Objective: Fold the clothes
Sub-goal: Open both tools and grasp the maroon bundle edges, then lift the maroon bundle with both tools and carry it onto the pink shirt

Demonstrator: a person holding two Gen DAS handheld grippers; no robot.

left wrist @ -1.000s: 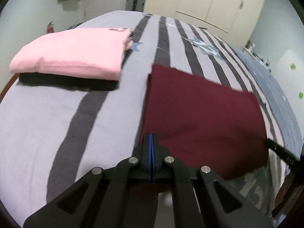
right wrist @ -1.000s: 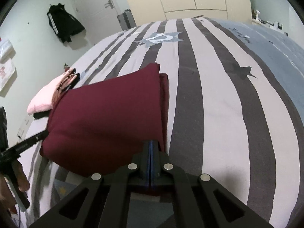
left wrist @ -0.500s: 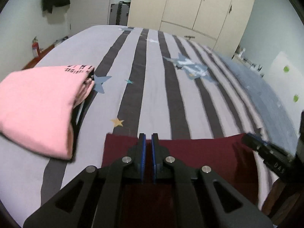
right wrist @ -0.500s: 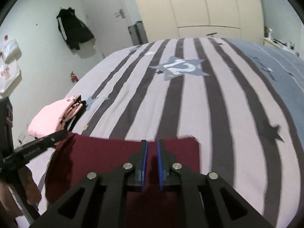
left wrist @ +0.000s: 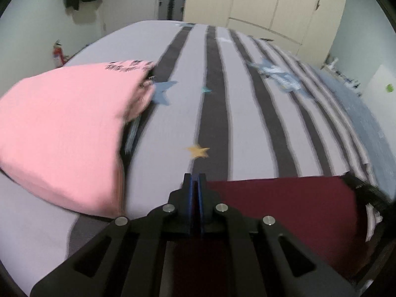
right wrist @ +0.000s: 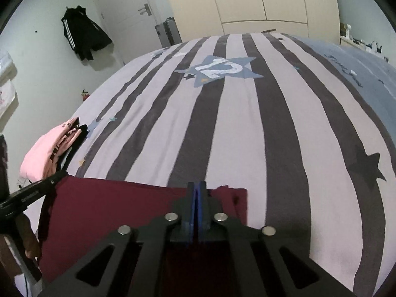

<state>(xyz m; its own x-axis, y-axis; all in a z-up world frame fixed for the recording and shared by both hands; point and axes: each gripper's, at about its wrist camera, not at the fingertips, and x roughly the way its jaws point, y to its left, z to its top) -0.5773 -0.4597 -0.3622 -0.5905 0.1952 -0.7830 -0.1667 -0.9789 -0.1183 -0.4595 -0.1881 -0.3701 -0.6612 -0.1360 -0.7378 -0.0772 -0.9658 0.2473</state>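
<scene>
Maroon garment [right wrist: 111,212] lies on the striped bed [right wrist: 235,136]; both grippers [left wrist: 194,180] [right wrist: 196,188] closed, seemingly on nothing.

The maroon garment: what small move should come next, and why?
Probably lift the maroon garment onto the pink folded stack. It lies folded on the striped bed, and both the left gripper and the right gripper look shut near its edge.
</scene>
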